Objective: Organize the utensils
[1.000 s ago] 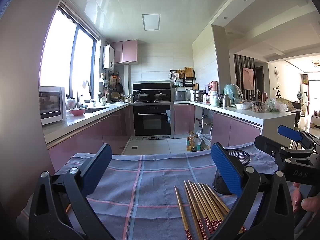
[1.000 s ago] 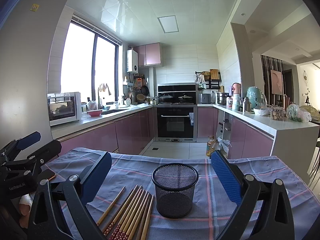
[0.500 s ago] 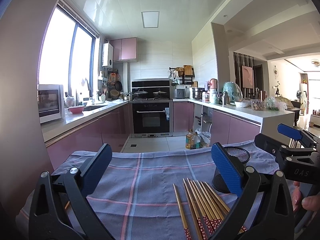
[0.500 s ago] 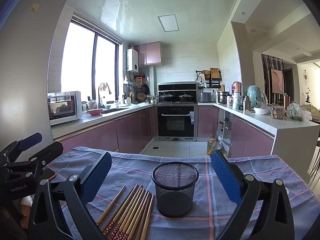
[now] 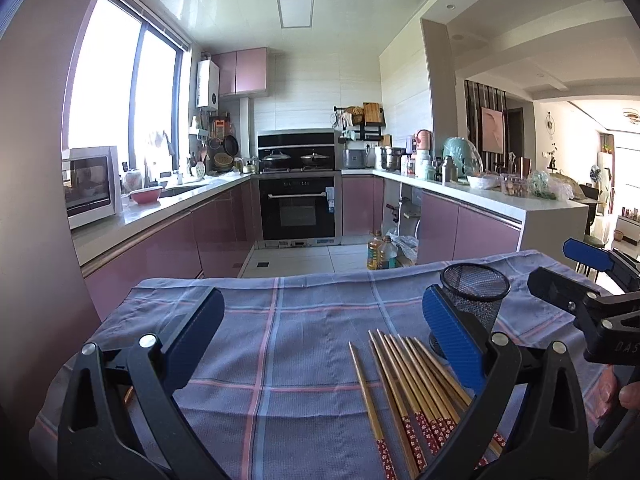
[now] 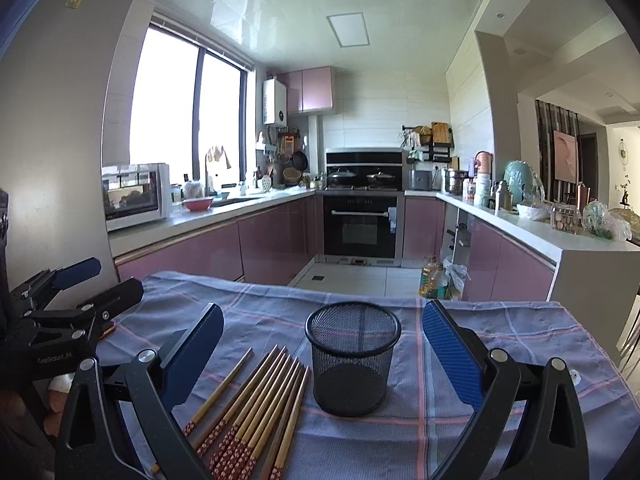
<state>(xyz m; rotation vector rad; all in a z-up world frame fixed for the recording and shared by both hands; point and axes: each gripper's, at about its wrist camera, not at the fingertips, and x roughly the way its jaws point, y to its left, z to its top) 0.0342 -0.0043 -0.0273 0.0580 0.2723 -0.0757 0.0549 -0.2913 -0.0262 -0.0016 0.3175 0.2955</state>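
Observation:
Several wooden chopsticks (image 5: 404, 392) with red patterned ends lie side by side on the checked cloth, also in the right wrist view (image 6: 256, 408). A black mesh holder (image 6: 353, 364) stands upright and empty just right of them; it shows in the left wrist view (image 5: 474, 300). My left gripper (image 5: 320, 344) is open and empty above the cloth, left of the chopsticks. My right gripper (image 6: 322, 356) is open and empty, the holder between its jaws' lines, a little farther away. Each gripper shows in the other's view, the right one (image 5: 580, 280) and the left one (image 6: 80, 284).
The blue checked cloth (image 5: 288, 320) covers the table, whose far edge drops to the kitchen floor. Pink cabinets, an oven (image 6: 362, 228) and counters stand beyond. Oil bottles (image 6: 434, 280) sit on the floor.
Both grippers have tilted down and lowered a little toward the table; more of the cloth and chopsticks shows. Nothing on the table has moved.

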